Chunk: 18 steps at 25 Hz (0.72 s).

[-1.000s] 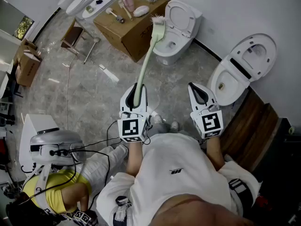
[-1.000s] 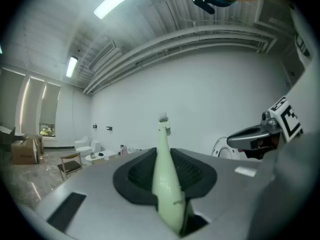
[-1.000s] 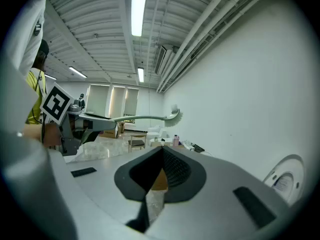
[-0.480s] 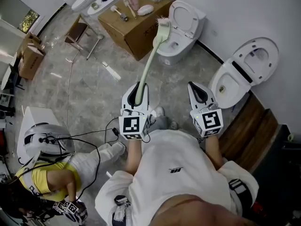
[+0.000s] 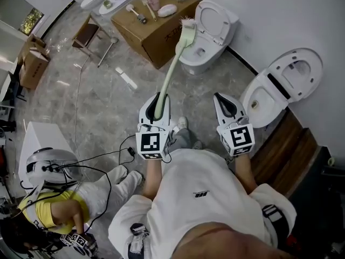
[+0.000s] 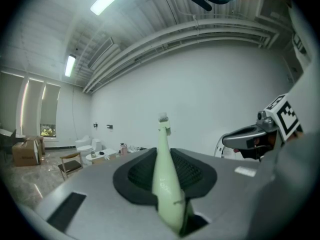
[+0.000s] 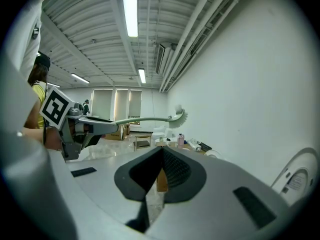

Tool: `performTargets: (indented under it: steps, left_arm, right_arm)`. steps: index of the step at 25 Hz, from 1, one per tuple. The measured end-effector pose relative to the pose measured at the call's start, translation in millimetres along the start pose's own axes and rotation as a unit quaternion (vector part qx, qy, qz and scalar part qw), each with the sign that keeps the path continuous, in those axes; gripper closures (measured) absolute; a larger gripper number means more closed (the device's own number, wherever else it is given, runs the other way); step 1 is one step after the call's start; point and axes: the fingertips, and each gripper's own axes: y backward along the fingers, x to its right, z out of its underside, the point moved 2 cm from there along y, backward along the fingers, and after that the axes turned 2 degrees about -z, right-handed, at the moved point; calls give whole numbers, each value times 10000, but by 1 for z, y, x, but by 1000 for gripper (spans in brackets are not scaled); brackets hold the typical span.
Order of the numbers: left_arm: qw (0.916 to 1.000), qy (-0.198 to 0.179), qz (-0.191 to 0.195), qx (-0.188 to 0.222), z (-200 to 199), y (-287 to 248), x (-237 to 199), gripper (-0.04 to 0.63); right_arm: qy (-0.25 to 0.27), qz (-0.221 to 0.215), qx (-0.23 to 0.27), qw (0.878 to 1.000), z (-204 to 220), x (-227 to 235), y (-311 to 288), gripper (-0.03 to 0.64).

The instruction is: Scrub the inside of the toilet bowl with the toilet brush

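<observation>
Left tongs pinching the toilet brush by its handle — right tongs pressed together, empty.
Brush held aloft, outside the toilet bowl — seemingly the approach step; next, the bristles need lowering inside.

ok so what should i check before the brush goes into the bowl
1. Left gripper shut on the toilet brush handle: ok.
2. Brush head inside the bowl: not ok, it is held up in the air.
3. Toilet lid raised, bowl open: ok.
4. Right gripper empty, jaws together, apart from the brush: ok.
5. Water or cleaner in the bowl: cannot tell.
</observation>
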Motion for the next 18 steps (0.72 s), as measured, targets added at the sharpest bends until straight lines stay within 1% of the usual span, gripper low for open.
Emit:
performTargets:
  steps: [8,18]
  left_arm:
    - [10000,12,84,-40,9,-47,-32,500]
    - [9995,60,234,-197,11,-112,-95,500]
  right_arm:
    - [5,67,-121,9999,5,19,-53,623]
    - [8,153,-354,9993,-4,35,-138,623]
